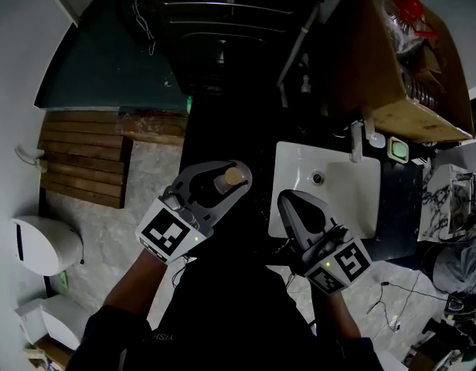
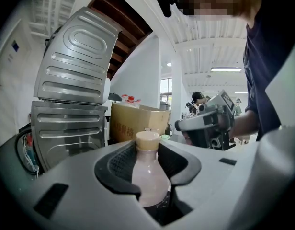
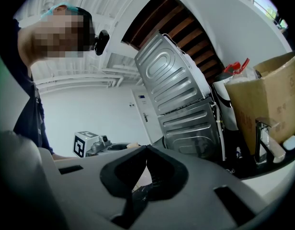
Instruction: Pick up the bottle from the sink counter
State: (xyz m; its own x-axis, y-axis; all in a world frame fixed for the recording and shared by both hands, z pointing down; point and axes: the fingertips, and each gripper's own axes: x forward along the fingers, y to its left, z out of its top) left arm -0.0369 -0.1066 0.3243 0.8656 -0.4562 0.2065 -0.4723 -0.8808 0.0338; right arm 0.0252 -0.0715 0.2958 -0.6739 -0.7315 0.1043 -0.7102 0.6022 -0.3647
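My left gripper (image 1: 222, 182) is shut on a small bottle (image 1: 232, 178) with a pale pinkish body and a tan cap. It holds the bottle up in the air, left of the white sink (image 1: 354, 199). In the left gripper view the bottle (image 2: 148, 174) stands upright between the dark pads, its cap (image 2: 147, 140) poking above them. My right gripper (image 1: 288, 200) hovers over the sink's near left corner, and its jaws meet at the tips with nothing between them. In the right gripper view the shut jaws (image 3: 146, 151) point toward a ribbed metal appliance.
A faucet (image 1: 355, 142) stands at the sink's far edge on the dark counter (image 1: 396, 207). An open cardboard box (image 1: 412, 76) sits behind it. A ribbed metal appliance (image 2: 71, 95) rises at the left. Wooden slats (image 1: 83, 157) and a white bin (image 1: 45, 246) lie on the floor to the left.
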